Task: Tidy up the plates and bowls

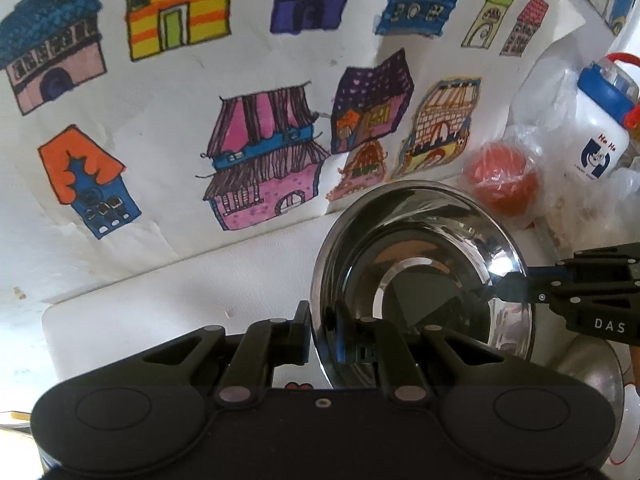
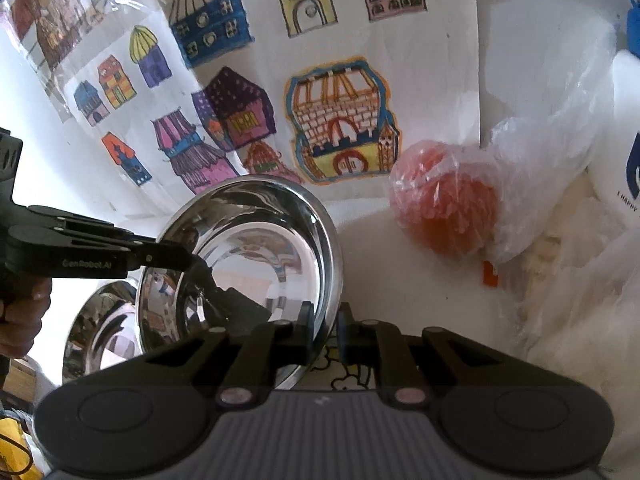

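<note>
near first: my left gripper (image 1: 322,334) sat narrow, its two pads pinching the near rim of the steel bowl (image 1: 420,276). my right gripper (image 2: 324,334) did the same on the opposite rim of that bowl (image 2: 256,256), jaws almost together with only the thin metal edge between them. so both held one bowl, tilted up on edge, open side facing the left camera.

writing i could read: "das" in white on the side of the right gripper as seen from the left view, and "genrobot.ai" on the side of the left gripper (image 2: 192,262) in the right view. a bare hand (image 2: 20,304) gripped its handle at the frame edge.

the bowl looked polished, mirror-bright, wide sloping wall, flat round base, reflecting the grippers and the painted houses. a second steel bowl (image 2: 100,328) sat just behind and below it, partly covered.

under both lay a white surface (image 1: 160,304). further out, an orange ball (image 2: 444,208) inside a clear plastic bag (image 2: 548,168), beside the bowl but apart from it. beyond that, a white bottle (image 1: 604,136) with blue cap and red handle, printed "ha ha" in red over a blue logo; smaller print too fine to read.

farthest: a white sheet (image 1: 180,92) of coloured house drawings.
</note>
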`<act>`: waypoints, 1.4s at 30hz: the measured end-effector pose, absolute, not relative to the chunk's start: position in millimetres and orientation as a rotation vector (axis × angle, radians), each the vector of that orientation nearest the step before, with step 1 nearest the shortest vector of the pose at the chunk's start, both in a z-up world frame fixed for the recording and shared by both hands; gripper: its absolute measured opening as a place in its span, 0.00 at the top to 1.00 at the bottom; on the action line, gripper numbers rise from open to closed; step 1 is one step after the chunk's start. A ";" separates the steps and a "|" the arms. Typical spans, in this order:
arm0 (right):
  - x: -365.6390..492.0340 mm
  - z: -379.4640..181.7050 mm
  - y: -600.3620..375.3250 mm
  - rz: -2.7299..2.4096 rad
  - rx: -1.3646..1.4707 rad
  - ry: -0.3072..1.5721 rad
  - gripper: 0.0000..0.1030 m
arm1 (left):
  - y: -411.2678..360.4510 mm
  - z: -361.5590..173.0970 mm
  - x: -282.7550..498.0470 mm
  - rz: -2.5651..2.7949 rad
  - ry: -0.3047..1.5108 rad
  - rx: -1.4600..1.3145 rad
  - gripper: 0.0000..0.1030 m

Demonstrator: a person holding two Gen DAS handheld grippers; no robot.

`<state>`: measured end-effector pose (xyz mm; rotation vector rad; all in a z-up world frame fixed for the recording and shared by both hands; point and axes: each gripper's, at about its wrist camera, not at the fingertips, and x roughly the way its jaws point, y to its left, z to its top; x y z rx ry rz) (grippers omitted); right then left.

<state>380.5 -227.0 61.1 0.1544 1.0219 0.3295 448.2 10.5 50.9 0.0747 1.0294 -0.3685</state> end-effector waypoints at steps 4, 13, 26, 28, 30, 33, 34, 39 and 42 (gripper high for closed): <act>380.2 69.9 -225.7 0.331 0.158 1.006 0.88 | 11.9 59.3 443.7 -0.364 1.013 0.071 0.88; 374.0 92.8 -203.2 0.376 0.129 0.992 0.88 | 34.9 82.4 419.4 -0.316 0.986 0.062 0.87; 351.1 93.2 -122.1 0.533 0.066 1.039 0.87 | 107.6 93.7 349.0 -0.150 0.982 0.048 0.87; 347.4 90.7 -111.8 0.545 0.052 1.047 0.88 | 116.3 89.0 341.9 -0.136 0.987 0.032 0.87; 344.7 88.1 -104.3 0.551 0.035 1.056 0.87 | 122.1 84.8 337.1 -0.125 0.991 0.022 0.86; 343.2 84.2 -96.0 0.549 0.013 1.065 0.87 | 124.1 78.9 333.8 -0.111 0.997 0.024 0.86; 343.0 82.9 -94.5 0.547 0.007 1.067 0.87 | 123.0 76.8 334.3 -0.108 1.002 0.028 0.86; 349.3 73.1 -87.8 0.541 -0.011 1.091 0.87 | 119.2 65.1 337.0 -0.098 1.024 0.050 0.84; 350.3 69.0 -87.3 0.546 -0.011 1.097 0.88 | 117.9 58.6 341.0 -0.091 1.035 0.048 0.83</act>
